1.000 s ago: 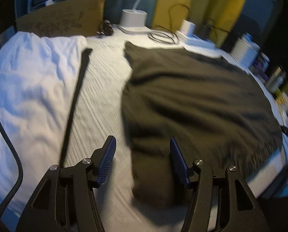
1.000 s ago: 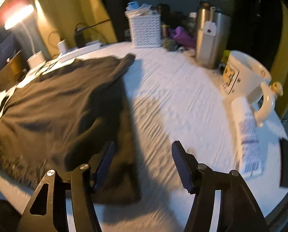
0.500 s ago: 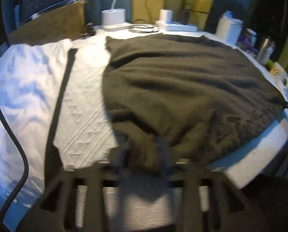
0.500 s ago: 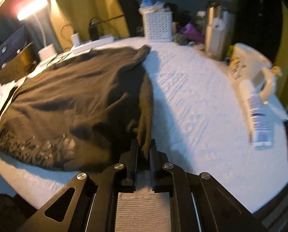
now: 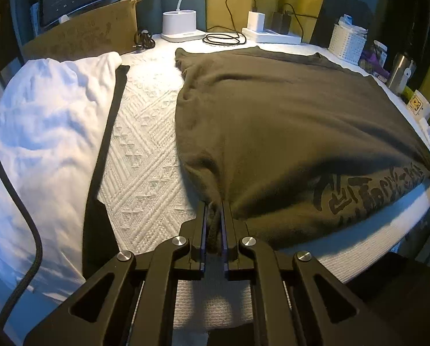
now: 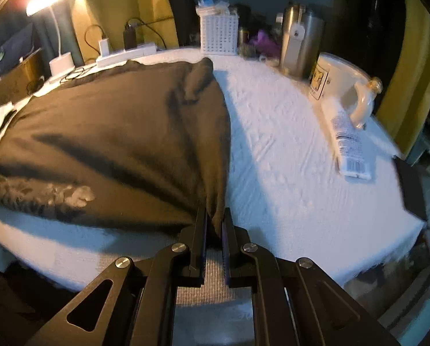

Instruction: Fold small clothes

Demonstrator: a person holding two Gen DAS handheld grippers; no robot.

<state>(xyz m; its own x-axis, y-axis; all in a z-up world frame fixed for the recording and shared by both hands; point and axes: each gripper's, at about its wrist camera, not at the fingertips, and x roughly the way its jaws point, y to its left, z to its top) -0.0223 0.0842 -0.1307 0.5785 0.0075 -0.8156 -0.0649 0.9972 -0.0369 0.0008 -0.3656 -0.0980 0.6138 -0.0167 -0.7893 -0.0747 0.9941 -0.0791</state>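
Dark olive cloth, a shirt [image 5: 287,121], lay spread over the white textured tabletop [image 5: 145,155], filling the middle and right of the left wrist view. Its long axis ran from the near edge at 6 o'clock toward the far side at 12 o'clock, with a narrow end, maybe a sleeve or collar, pointing away toward the power strip [image 5: 272,36]. Black lettering [image 5: 367,187] sat along its near hem at about 4 o'clock.

The left gripper [image 5: 214,222] was clenched on the shirt's near left corner, a fold of cloth pinched between its jaws and pulled up off the table. The right gripper [image 6: 214,225] was clamped on the near right corner, and the fabric rose in taut creases fanning toward 10 o'clock from the jaws. In that view the shirt [image 6: 114,132] covered the left half of the table, its right edge running from 6 o'clock up to a bunched tip near 12 o'clock.

A white garment [image 5: 45,150] lay crumpled at 9 o'clock in the left view, beside a black strap [image 5: 108,132]. In the right wrist view a white mug [image 6: 341,86] stood at 2 o'clock, with a white tube [image 6: 347,141] lying just beside it, a steel flask [image 6: 301,43] further back, and a white basket [image 6: 219,33] at 12 o'clock.
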